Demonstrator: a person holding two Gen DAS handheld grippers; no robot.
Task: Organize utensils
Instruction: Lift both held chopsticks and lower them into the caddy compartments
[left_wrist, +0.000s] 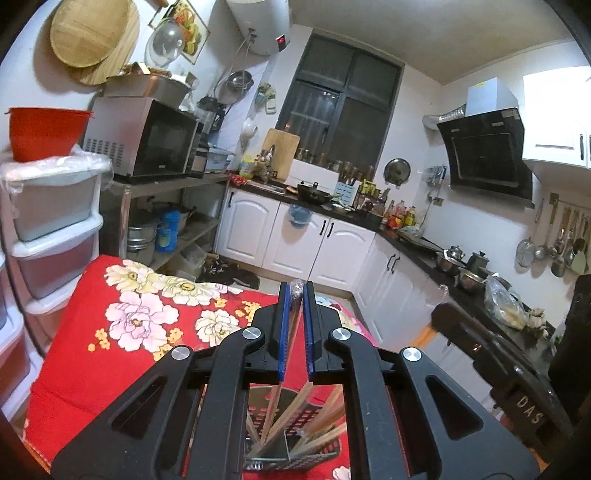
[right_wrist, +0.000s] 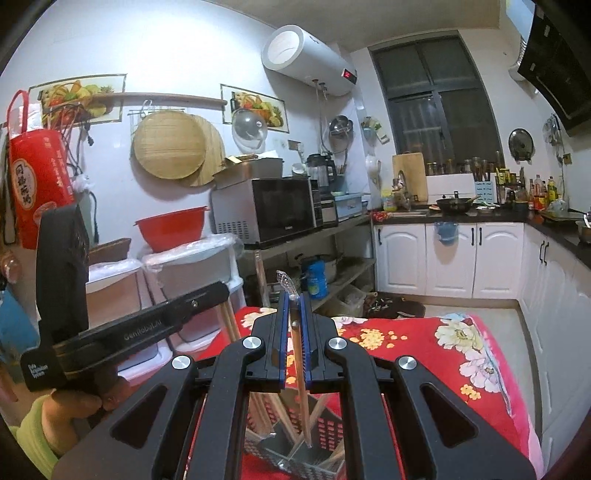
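Observation:
A perforated metal utensil holder (left_wrist: 295, 417) stands on the red floral cloth (left_wrist: 110, 332), right below both grippers, with several wooden chopsticks leaning in it. My left gripper (left_wrist: 296, 287) is shut on a plastic-sleeved wooden chopstick (left_wrist: 295, 325) that slants down toward the holder. In the right wrist view the holder (right_wrist: 325, 432) shows again. My right gripper (right_wrist: 294, 295) is shut on a wooden chopstick (right_wrist: 300, 380) with a clear plastic sleeve sticking out past the fingertips. Its lower end hangs just inside the holder. The left gripper's body (right_wrist: 147, 325), held by a hand (right_wrist: 74, 402), appears at the left.
The cloth-covered table drops off at its far edge toward the kitchen floor. Stacked plastic drawers (left_wrist: 55, 229) with a red basin (left_wrist: 44, 133) stand at the left, beside a microwave (left_wrist: 147, 140) on a shelf. White cabinets and a cluttered dark counter (left_wrist: 461, 280) run along the right.

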